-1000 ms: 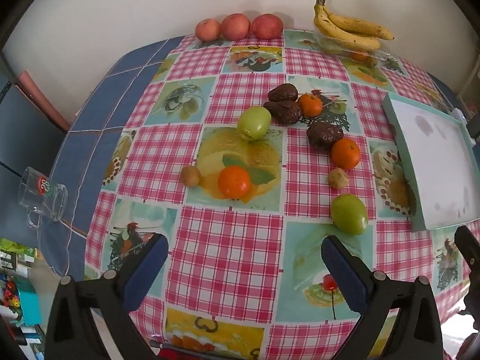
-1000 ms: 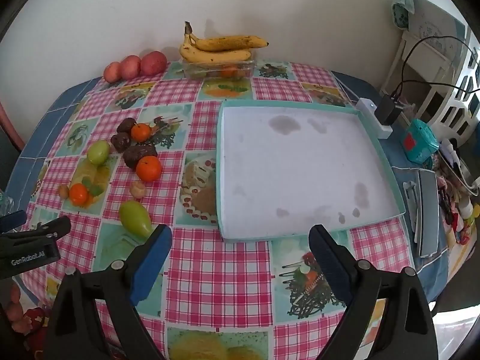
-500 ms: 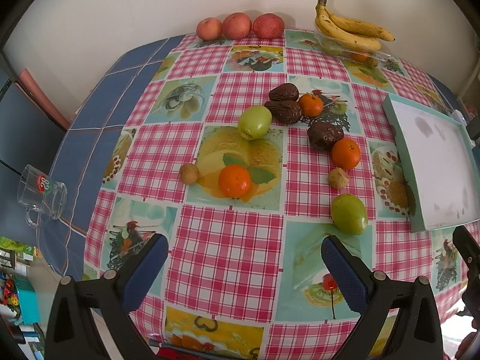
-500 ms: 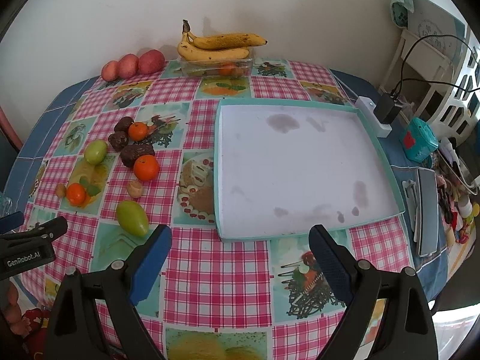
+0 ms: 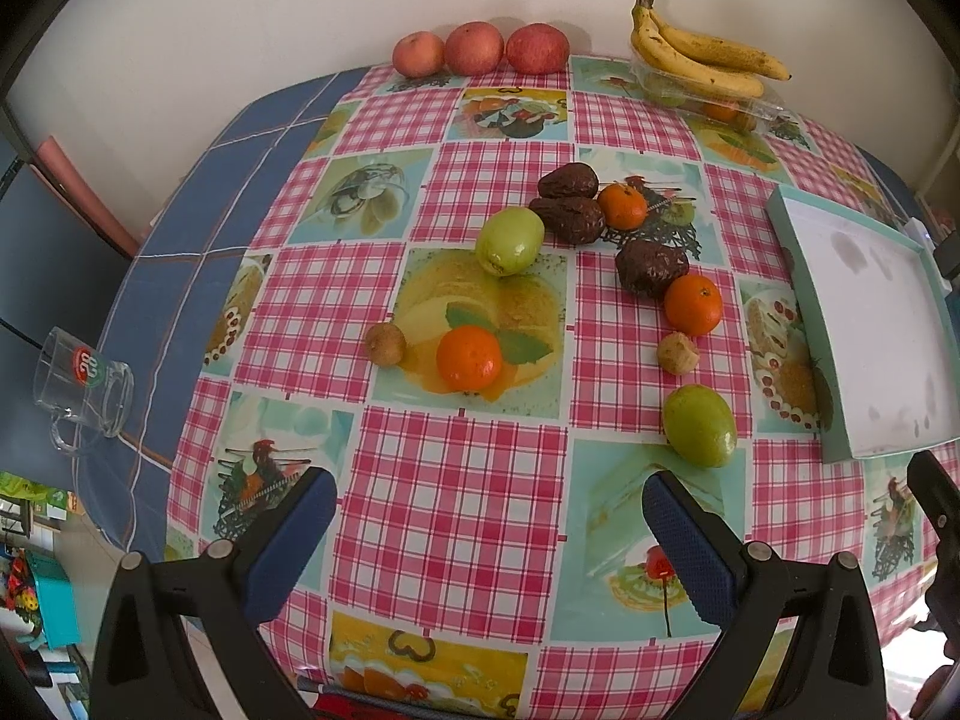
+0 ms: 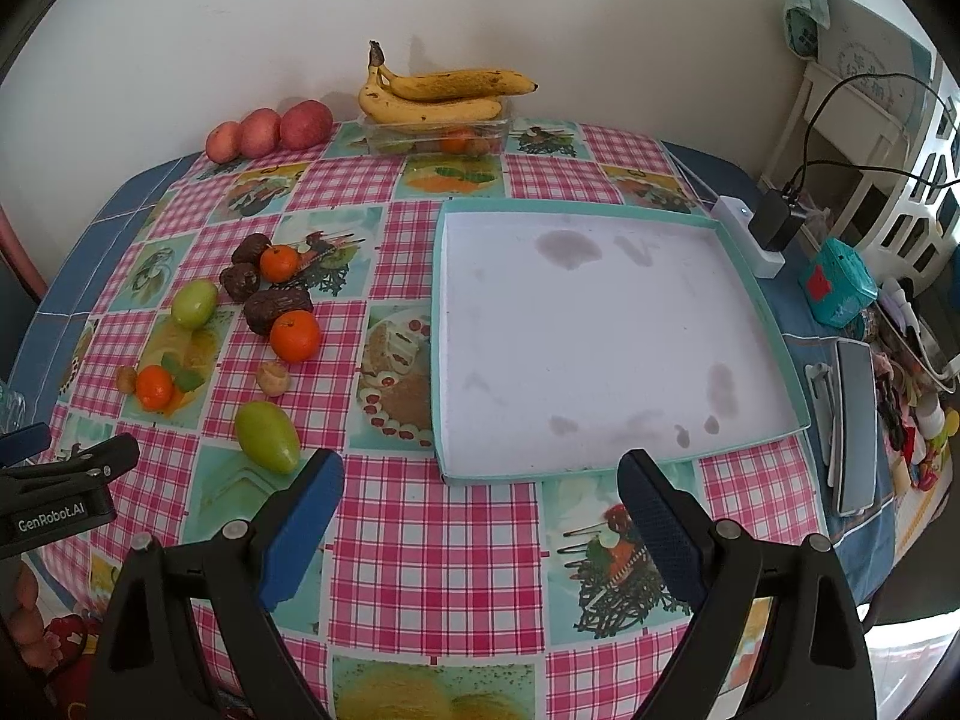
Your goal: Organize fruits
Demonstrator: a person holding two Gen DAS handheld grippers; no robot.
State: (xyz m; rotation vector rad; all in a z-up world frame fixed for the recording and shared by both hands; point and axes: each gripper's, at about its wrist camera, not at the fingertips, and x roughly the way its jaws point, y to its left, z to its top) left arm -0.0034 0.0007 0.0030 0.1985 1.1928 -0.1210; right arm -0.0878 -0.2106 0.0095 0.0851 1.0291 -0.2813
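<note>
Two empty, spread grippers hover over a fruit-strewn table beside a shallow tray.

From the left: a clear glass mug (image 5: 81, 390) with a red-and-green logo, unreadable, stands on blue cloth. The glossy pink-checked tablecloth (image 5: 456, 516) carries loose fruit: a small rough brown fruit (image 5: 385, 344), smooth tangerines (image 5: 468, 358), a green oval fruit (image 5: 510, 240), wrinkled dark brown fruits (image 5: 651, 267) and a second green fruit (image 5: 699, 426). Three round red apples (image 5: 477, 48) and speckled bananas (image 5: 702, 57) on a clear plastic box line the wall. The left gripper (image 5: 489, 531), marked "GenRobot.AI" in the right view, is released, blue ribbed pads apart. The right gripper (image 6: 480, 516) is likewise released, before the stained white, teal-rimmed tray (image 6: 441, 360).
</note>
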